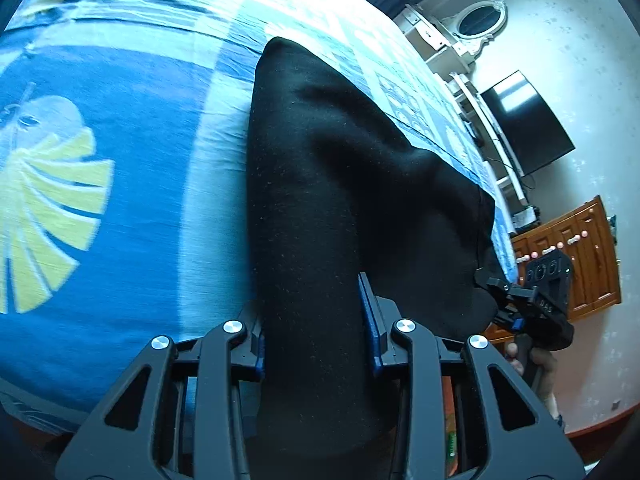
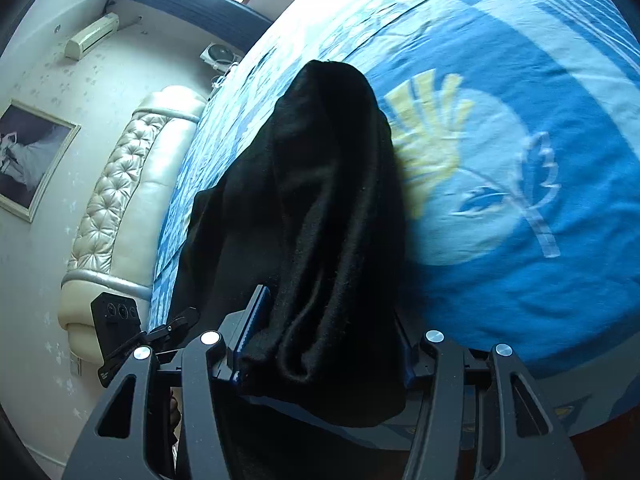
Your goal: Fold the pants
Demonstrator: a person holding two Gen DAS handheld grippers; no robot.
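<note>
We see black pants (image 1: 320,184) lying lengthwise on the bed (image 1: 132,208), over a blue bedspread with pale leaf prints. Near end bunched up between both tools. Left hand-held gripper (image 1: 316,344): blue pads on either side of the fabric, clamping one corner. Right hand-held gripper (image 2: 320,356): gripping the other corner, folds of cloth bulging between its pads. Padded headboard (image 2: 120,208) sits beyond, left in right-wrist view.

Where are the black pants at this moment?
The black pants lie on the blue bedspread, stretching away from both cameras. Their near end sits between the fingers of the left gripper and the right gripper.
</note>
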